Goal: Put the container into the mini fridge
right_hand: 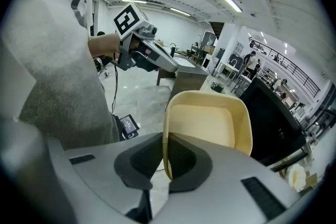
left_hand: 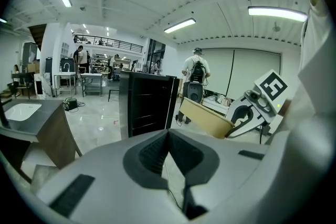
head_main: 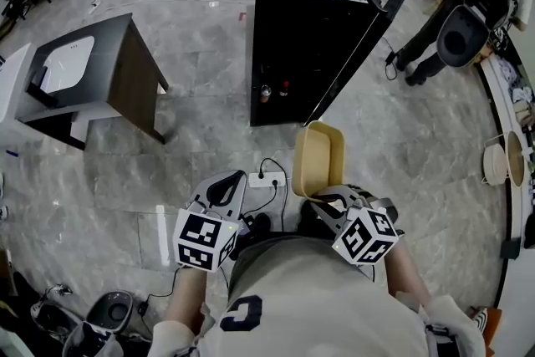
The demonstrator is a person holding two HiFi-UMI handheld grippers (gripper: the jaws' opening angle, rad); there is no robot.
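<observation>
One edge of container [right_hand: 207, 123] in right tool [right_hand: 164, 152]; bare floor [head_main: 209, 150] toward mini fridge [head_main: 309, 21]

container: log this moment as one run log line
right gripper shut on container rim | left gripper shut, empty | mini fridge ahead, door open | container not yet inside
</observation>
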